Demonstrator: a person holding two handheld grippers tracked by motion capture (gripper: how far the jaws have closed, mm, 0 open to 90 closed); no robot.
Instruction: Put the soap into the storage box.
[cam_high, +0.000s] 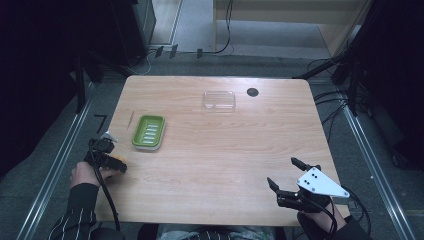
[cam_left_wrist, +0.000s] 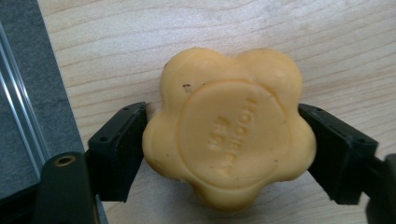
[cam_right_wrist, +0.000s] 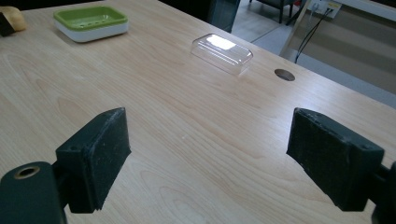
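One soap bar between hand-held gripper pads.

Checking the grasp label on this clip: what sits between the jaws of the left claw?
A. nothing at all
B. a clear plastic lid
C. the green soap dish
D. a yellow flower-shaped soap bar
D: in the left gripper view the left claw has a black jaw pressed against each side of the yellow flower-shaped soap bar, which lies on the wooden table.

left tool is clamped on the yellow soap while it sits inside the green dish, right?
Not quite. The left tool is clamped on the soap, but the soap sits on the bare table, apart from the dish, as the high view shows.
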